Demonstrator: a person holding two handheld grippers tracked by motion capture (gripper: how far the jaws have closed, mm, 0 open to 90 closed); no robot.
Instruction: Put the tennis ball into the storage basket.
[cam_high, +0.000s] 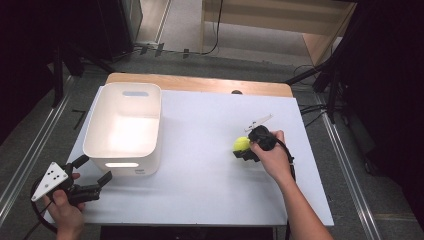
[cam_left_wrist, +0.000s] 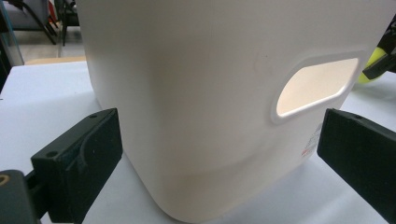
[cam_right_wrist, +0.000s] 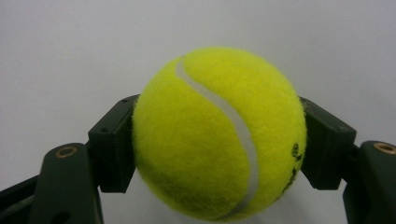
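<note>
seen from above, a person works at a white table, a gripper in each hand. the right gripper sits toward the table's right side, clamped on a yellow tennis ball, well apart from the white bin standing at the left. the right gripper view adds what the high view cannot: both black pads press the ball's sides, its white seam curving down the front, small dark print near the right pad, plain white tabletop behind. the left gripper waits at the bin's near corner, jaws apart. its own view shows the bin's rounded corner between the wide-spread jaws, an oval handle cutout glowing on one wall, and a sliver of the yellow ball at the far right edge.
</note>
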